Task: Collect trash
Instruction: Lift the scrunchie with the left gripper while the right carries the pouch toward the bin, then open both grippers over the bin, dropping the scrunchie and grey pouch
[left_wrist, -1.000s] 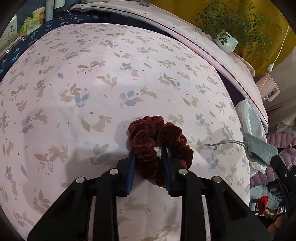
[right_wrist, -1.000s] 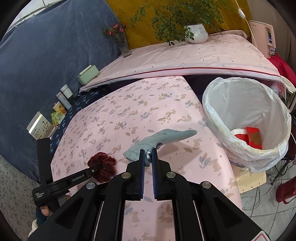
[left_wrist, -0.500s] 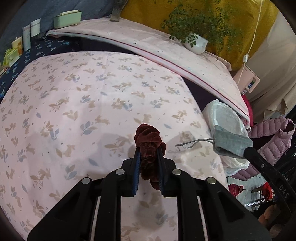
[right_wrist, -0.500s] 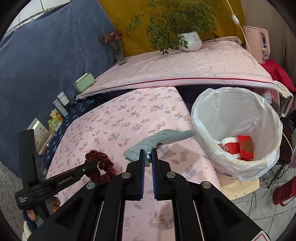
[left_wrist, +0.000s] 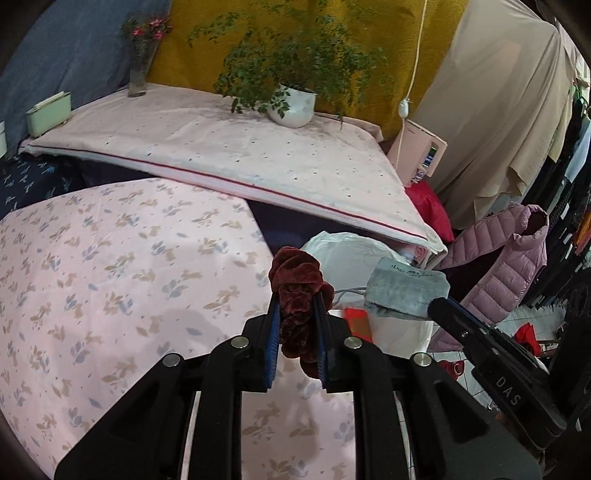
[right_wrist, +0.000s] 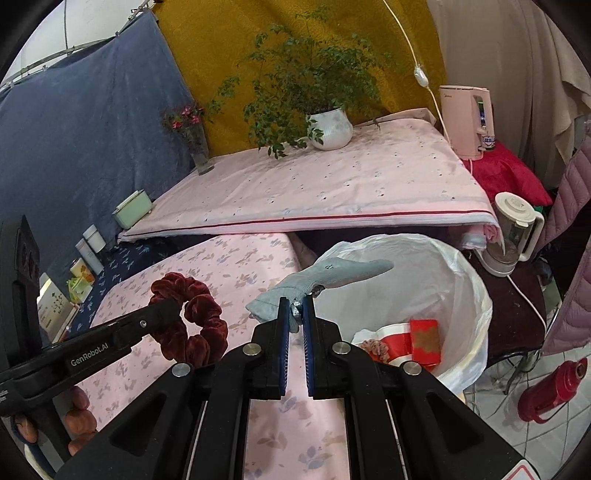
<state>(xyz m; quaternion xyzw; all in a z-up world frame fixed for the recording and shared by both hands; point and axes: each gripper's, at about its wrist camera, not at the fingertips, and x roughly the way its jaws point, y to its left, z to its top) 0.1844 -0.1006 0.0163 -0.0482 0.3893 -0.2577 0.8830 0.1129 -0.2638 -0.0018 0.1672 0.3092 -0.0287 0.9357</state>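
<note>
Pink table (right_wrist: 236, 266) covered in a leaf-and-rabbit print cloth, its right edge meeting a round bin lined with a white plastic bag (right_wrist: 476, 306). The bin stood just off that edge, its mouth unobstructed from above; red-and-white packaging (right_wrist: 424, 339) lay inside. Both pieces of trash were held clear of the cloth, probably so each could pass over the table edge without dragging. The left tongs (left_wrist: 297, 334) were clenched on a dark red velvet scrunchie (left_wrist: 295, 295), pinched through its ring so that it stood upright between the blue pads, above the table's right edge. The right tongs (right_wrist: 295, 325) were clenched on a grey knitted sock (right_wrist: 332, 280), gripped at its cuff, the toe reaching out over the near rim of the bin. Judged stage: carrying, release not yet made. The sock seemed nearer the opening; the two tongs were close together, so room between them looked tight.
</note>
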